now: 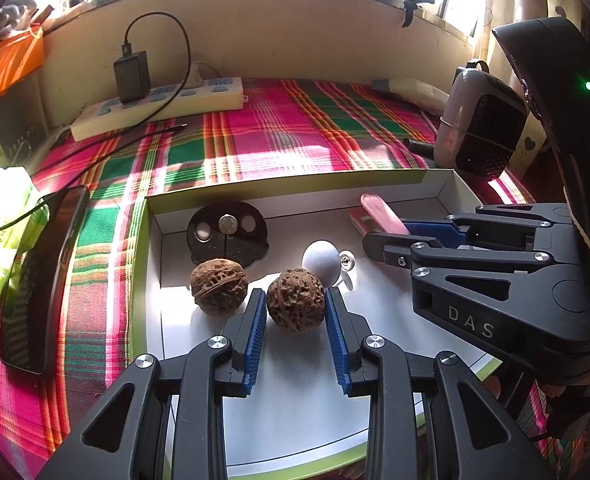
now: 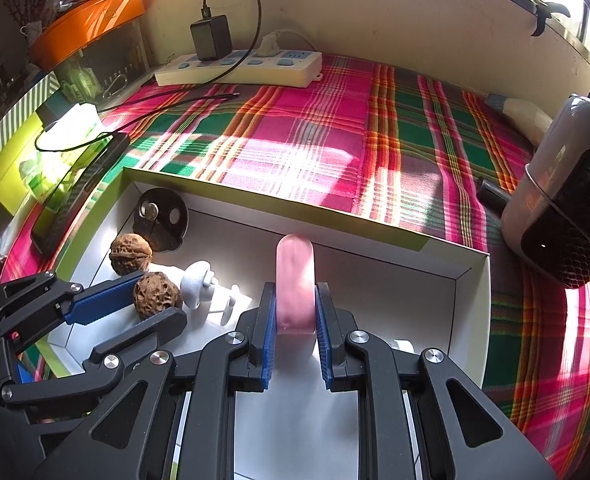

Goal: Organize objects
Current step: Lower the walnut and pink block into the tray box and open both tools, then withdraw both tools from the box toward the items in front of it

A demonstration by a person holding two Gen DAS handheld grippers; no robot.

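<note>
Left gripper [image 1: 294, 312] brackets a walnut [image 1: 295, 300] in the box [image 1: 303, 184], pads just beside it, contact unclear; right gripper [image 2: 295, 322] clamps the pink stick [image 2: 295, 280]; second walnut [image 1: 218, 286], disc [image 1: 227, 232], white knob [image 1: 321, 258] already boxed; phone [image 1: 41, 280] outside; stick's base hidden.

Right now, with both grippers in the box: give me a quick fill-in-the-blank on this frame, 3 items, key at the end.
1. The left gripper has a ____ between its fingers.
2. The right gripper is closed on a translucent ____ stick.
3. The second walnut lies in the white box in front of a black disc holding ____ round cells.

Missing words: walnut; pink; three
</note>
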